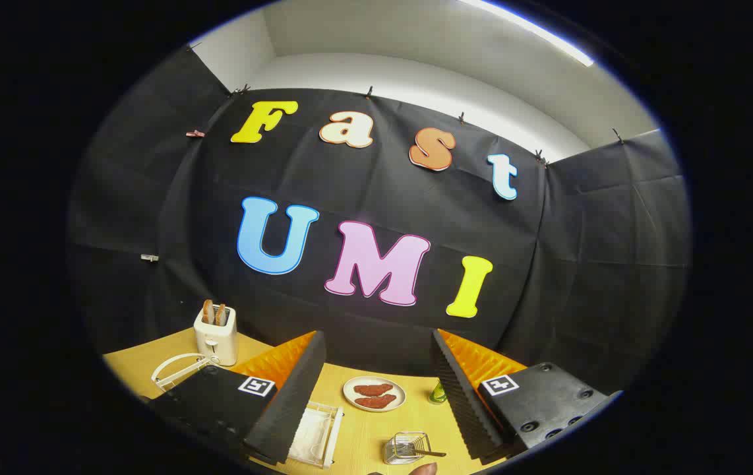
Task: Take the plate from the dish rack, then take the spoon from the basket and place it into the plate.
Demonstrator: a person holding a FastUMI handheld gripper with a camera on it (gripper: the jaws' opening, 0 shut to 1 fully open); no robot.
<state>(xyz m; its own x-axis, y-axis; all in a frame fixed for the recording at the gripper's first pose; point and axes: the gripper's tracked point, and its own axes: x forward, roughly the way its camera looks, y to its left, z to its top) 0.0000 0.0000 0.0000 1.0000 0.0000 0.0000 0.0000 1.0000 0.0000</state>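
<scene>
The gripper [376, 396] hangs spread wide and holds nothing above the table [363, 435]. Between its fingers, a wire basket [405, 448] holds the spoon [430, 452], and a small plate [374, 393] beyond carries two brown pieces. A toaster [215, 335] with two slices stands beyond the left finger, the white dish rack [179, 369] just beside it.

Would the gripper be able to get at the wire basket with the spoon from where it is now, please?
Probably yes. The gripper is open, and the wire basket sits on the table between its fingers with nothing over it; the spoon handle sticks out sideways. The plate with food lies beyond it.
</scene>
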